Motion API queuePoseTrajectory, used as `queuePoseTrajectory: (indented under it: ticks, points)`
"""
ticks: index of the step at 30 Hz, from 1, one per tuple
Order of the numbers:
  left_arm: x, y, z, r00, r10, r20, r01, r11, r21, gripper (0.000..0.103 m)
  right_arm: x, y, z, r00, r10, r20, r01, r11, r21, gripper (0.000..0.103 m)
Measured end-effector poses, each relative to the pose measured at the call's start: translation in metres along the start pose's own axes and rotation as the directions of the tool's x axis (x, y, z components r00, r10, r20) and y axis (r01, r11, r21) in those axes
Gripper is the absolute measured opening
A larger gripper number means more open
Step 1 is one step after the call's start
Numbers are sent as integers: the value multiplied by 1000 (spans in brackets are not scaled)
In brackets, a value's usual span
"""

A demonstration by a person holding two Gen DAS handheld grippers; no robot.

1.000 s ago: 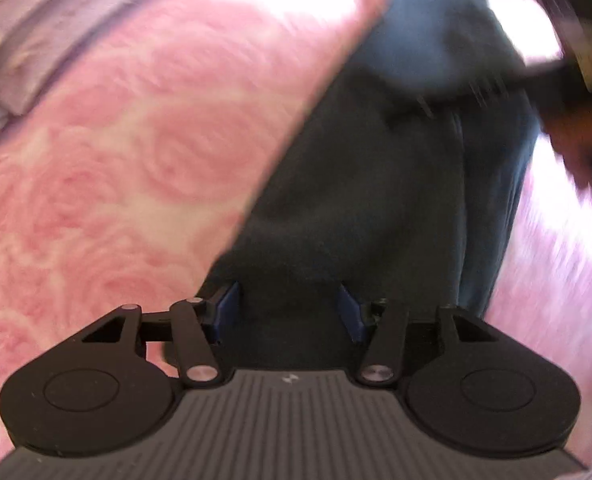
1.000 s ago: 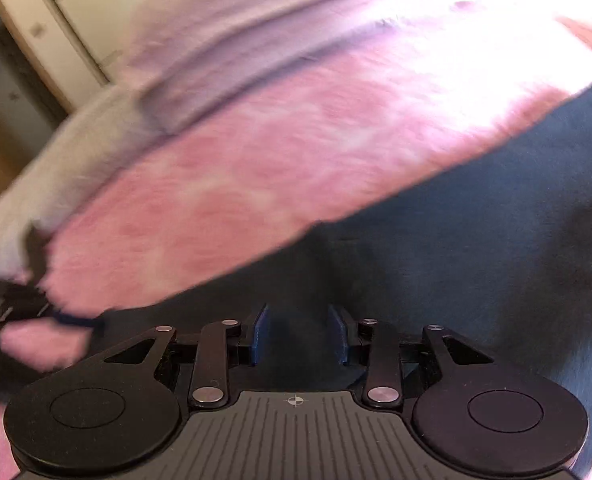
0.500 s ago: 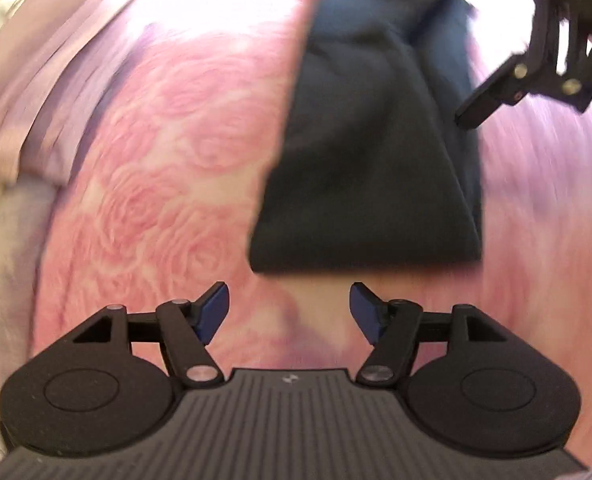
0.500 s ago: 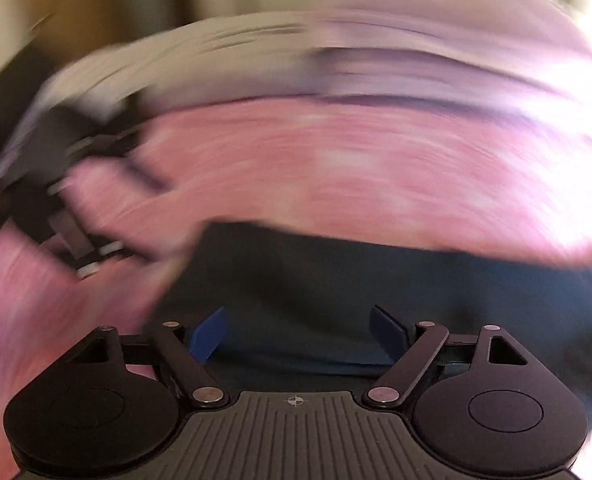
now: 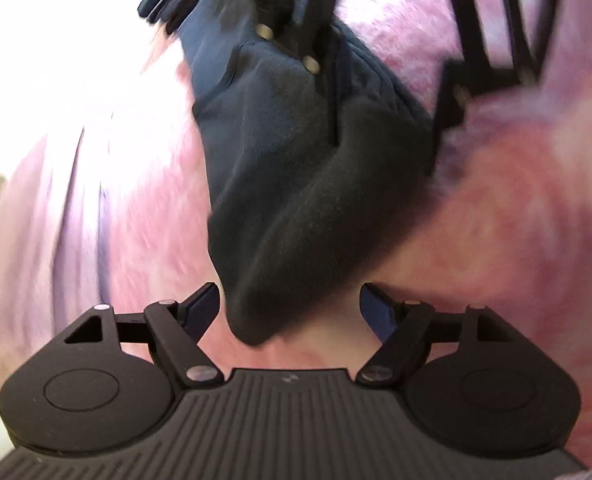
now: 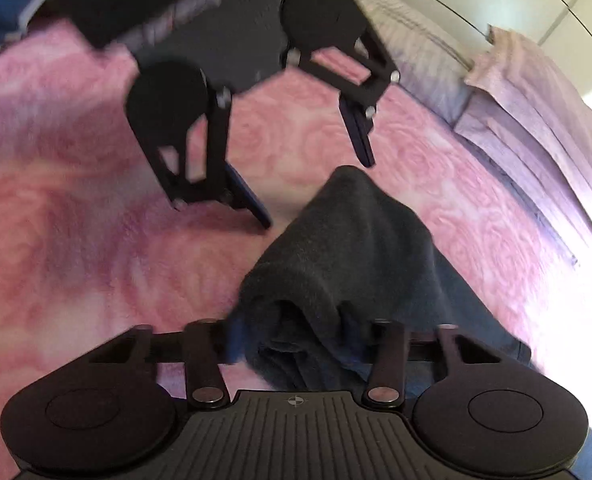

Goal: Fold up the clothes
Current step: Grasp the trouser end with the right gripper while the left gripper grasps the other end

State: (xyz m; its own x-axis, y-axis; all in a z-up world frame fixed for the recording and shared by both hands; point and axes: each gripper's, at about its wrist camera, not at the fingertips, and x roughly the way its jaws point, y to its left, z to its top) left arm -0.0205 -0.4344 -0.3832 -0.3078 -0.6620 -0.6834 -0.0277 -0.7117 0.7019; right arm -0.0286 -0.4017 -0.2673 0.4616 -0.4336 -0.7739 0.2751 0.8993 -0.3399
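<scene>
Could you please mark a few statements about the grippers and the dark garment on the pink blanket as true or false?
1. The left gripper is open. True.
2. The right gripper is open and holds nothing. False: it is shut on the dark garment.
3. The garment lies flat and neatly spread. False: it is bunched and lifted into a peak at the right gripper.
4. The garment rests on a pink rose-patterned blanket. True.
5. The left gripper grips the garment's near corner. False: its fingers stand apart on either side of the corner.
</scene>
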Motion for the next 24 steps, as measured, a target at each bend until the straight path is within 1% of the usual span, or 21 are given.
queuePoseTrajectory:
  ticks: [1,2,4,5,6,8,10,12,14,15,18,20,22,24]
  points:
    - [4,0,2,1000,12,13,-12,999,50,72,-5,-6,1,1000,11,11,-11,1000,29,34]
    - [8,1,5,1000,13,24,-15,995,97,67,-9,-13,2,1000,22,22,-23,998,57,33]
    - [16,4,9,1000,-24,11,22,988,153,46,-22,-20,6,999,36,35,-39,995,90,32]
    - [19,9,11,999,-45,-11,46,987,154,30,-29,-23,9,998,42,39,-46,994,101,32]
    - [19,14,13,998,-63,-29,67,987,144,28,-36,-26,12,998,48,44,-53,992,111,31]
    - [9,28,18,996,-83,-43,86,992,88,23,-53,-32,20,996,65,61,-73,989,129,31]
    - [-11,40,21,995,-77,-60,81,995,56,21,-71,-38,28,993,84,82,-95,985,146,31]
    - [-39,50,25,992,-98,-84,100,995,21,21,-91,-43,37,988,108,106,-124,979,160,31]
    - [-73,52,29,984,-136,-111,139,990,14,21,-113,-39,43,977,156,145,-181,968,174,31]
    - [-87,53,30,977,-169,-127,171,985,5,21,-119,-42,43,970,177,167,-210,955,207,31]
    - [-125,59,35,950,-260,-173,259,965,-25,22,-137,-53,43,943,235,235,-300,905,300,31]
    - [-131,75,47,938,-287,-195,283,958,-50,22,-150,-60,43,921,268,282,-360,862,356,31]
    - [-128,100,62,937,-285,-203,275,958,-78,23,-162,-67,43,896,296,332,-419,812,407,31]
    - [-121,130,74,940,-278,-198,259,959,-116,25,-170,-79,37,872,311,378,-468,755,459,31]
